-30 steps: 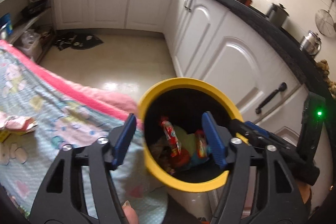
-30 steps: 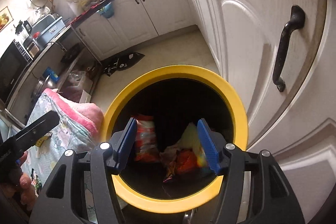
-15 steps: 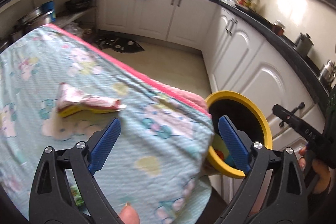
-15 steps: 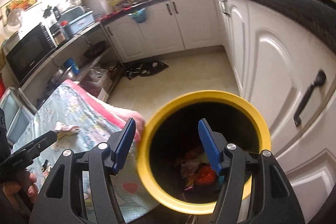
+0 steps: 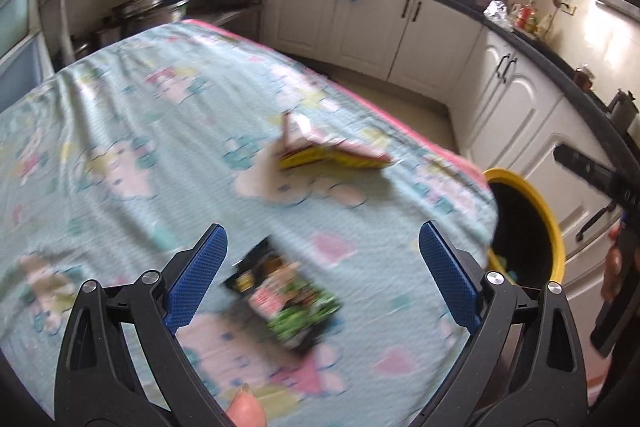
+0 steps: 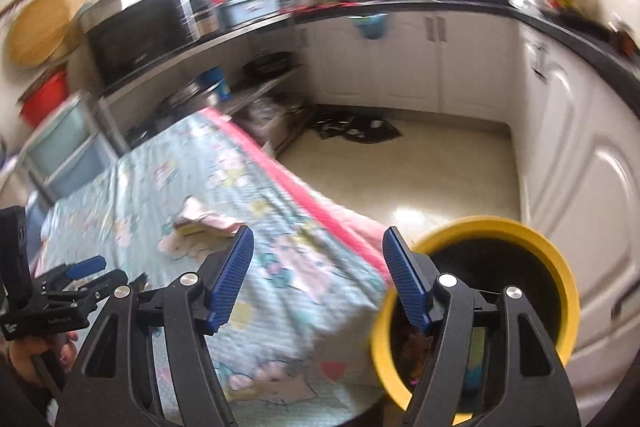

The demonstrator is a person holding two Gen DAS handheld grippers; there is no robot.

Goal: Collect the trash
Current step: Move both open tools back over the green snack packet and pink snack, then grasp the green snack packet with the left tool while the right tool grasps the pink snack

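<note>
My left gripper point(image 5: 320, 267) is open and empty above the table, right over a dark snack wrapper with green and red print point(image 5: 286, 301). A pink and yellow wrapper point(image 5: 324, 149) lies farther out on the cloth; it also shows in the right wrist view point(image 6: 204, 221). The yellow-rimmed black trash bin point(image 5: 536, 223) stands at the table's right edge with wrappers inside. My right gripper point(image 6: 318, 275) is open and empty, over the table edge beside the bin point(image 6: 532, 235). The left gripper point(image 6: 86, 267) shows at the left of the right wrist view.
The table wears a light blue patterned cloth point(image 5: 140, 115) with a pink border point(image 6: 296, 187). White cabinets point(image 5: 516, 107) under a dark counter run along the right and back. A microwave point(image 6: 140, 35) and storage drawers point(image 6: 68, 147) stand at the left.
Both grippers swung left, away from the bin and toward the table. The left gripper now hovers over the dark wrapper. Both stay open and empty.
</note>
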